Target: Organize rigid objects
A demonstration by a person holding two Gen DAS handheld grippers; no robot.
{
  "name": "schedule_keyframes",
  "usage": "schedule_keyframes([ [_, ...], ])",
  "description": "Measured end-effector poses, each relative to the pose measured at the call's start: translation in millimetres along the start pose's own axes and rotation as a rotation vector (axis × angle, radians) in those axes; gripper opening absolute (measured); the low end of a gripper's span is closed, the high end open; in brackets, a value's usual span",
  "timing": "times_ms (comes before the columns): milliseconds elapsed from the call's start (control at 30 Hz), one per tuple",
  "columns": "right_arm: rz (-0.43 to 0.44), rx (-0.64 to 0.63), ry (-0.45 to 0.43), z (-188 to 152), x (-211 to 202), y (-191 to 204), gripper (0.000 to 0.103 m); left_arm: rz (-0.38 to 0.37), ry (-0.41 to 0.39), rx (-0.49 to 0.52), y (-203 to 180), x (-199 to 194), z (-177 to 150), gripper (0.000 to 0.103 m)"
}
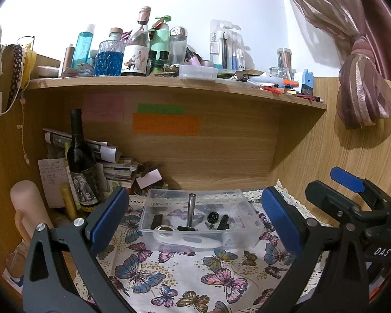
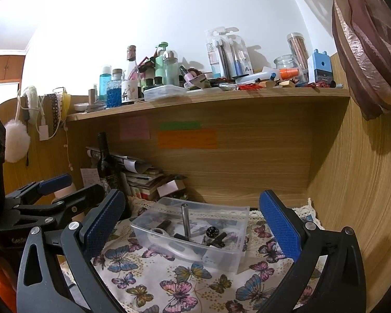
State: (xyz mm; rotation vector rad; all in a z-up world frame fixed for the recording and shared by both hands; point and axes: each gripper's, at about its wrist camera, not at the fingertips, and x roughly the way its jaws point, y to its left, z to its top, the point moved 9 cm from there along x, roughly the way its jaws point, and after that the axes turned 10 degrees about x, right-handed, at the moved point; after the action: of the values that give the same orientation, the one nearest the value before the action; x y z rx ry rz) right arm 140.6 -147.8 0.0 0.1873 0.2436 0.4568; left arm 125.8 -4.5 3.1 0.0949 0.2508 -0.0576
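A clear plastic box rests on the butterfly-print cloth. Inside it a metal rod stands upright among small black parts, a round black piece and a white curved item. My left gripper is open, its blue pads wide either side of the box and short of it, holding nothing. My right gripper is open likewise, empty, its pads flanking the box from the near side. Each view shows the other gripper at its edge.
A dark wine bottle and a stack of papers stand at the back left under a wooden shelf crowded with bottles, jars and pens. Wooden walls close in the back and right. A tied curtain hangs at right.
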Motion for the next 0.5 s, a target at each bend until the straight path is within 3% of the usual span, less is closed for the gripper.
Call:
schedule_keyframes([
  [500,-0.035,0.027,0.012,-3.0,3.8,-1.8,0.103,-0.018,0.018,-0.003,3.3,5.2,-2.1,0.103],
])
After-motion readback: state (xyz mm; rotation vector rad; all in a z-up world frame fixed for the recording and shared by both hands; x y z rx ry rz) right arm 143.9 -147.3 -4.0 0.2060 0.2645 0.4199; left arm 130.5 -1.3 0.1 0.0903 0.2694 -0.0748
